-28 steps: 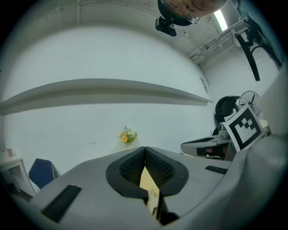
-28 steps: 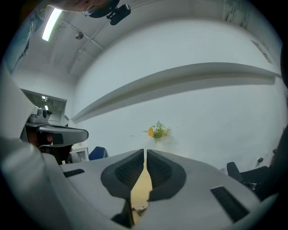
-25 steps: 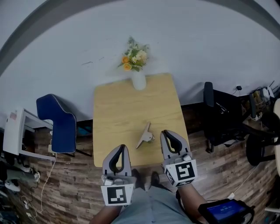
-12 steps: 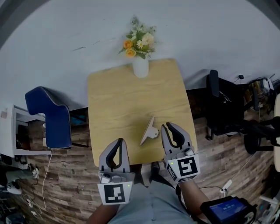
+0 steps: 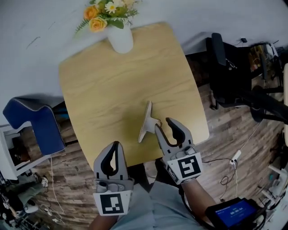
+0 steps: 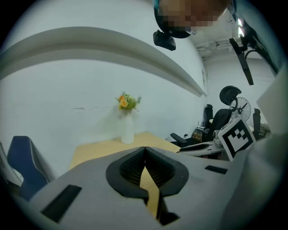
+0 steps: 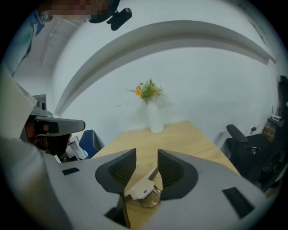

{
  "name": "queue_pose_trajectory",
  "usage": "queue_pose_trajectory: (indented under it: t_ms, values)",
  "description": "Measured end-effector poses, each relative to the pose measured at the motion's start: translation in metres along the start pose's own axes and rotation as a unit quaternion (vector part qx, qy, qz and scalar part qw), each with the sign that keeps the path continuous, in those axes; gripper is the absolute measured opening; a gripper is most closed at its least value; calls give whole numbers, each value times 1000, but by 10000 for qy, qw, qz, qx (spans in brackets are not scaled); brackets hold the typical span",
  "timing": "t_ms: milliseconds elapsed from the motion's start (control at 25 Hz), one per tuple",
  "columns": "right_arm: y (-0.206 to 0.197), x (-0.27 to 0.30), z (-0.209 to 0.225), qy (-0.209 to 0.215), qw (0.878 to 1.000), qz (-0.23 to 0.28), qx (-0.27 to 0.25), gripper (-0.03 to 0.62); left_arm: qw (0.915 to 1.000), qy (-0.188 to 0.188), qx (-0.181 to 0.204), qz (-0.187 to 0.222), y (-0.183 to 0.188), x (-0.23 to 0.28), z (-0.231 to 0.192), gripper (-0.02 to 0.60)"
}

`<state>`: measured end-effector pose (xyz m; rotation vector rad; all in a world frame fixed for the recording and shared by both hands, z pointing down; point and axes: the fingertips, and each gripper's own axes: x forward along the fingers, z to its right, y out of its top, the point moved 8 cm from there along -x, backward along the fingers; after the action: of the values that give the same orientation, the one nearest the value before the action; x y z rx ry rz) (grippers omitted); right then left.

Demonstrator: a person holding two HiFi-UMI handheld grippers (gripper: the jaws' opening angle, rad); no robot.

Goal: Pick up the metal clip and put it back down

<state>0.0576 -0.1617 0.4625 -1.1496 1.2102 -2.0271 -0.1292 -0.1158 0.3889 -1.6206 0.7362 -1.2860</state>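
Note:
The metal clip [image 5: 147, 121] lies on the wooden table [image 5: 112, 90] near its front edge, a pale silver piece with a long flat arm. My right gripper [image 5: 164, 124] is open right at the clip's near end. In the right gripper view the clip [image 7: 144, 191] sits low between the two open jaws of that gripper [image 7: 146, 157], and contact cannot be made out. My left gripper [image 5: 115, 146] hangs off the table's front edge, shut with nothing in it. Its closed jaws [image 6: 145, 150] meet in the left gripper view.
A white vase [image 5: 120, 38] with orange and yellow flowers [image 5: 105, 9] stands at the table's far edge. A blue chair [image 5: 31, 126] is to the left, a black office chair [image 5: 229, 72] to the right. Cables lie on the wood floor [image 5: 234, 157].
My right gripper has moved forward until its open jaws straddle the clip's near end. The head view has dropped closer to the table. The left gripper stays shut by the front edge.

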Motion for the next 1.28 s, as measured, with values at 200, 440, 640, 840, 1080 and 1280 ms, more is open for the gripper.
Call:
queue_pose_trajectory:
  t_ms: [200, 440, 640, 840, 1080, 1280]
  values:
    - [-43, 24, 7, -108, 9984, -438, 351, 140, 9987, -124, -96, -478, -35, 23, -14, 18]
    - [-74, 37, 6, -150, 9953, -793, 535, 140, 9967, -184, -207, -760, -59, 35, -23, 18]
    - [-85, 42, 4, -243, 9934, -945, 599, 140, 9961, -192, -256, -816, -66, 35, -31, 18]
    - [-84, 46, 0, -275, 9928, -995, 614, 141, 9962, -163, -281, -802, -68, 31, -37, 18]
    - [-74, 47, -8, -63, 9925, -966, 743, 97, 9977, 25, -293, -611, -57, 21, -37, 18]
    - [-57, 39, -24, 252, 9949, -890, 406, 48, 9989, 242, -267, -305, -37, 0, -31, 18]
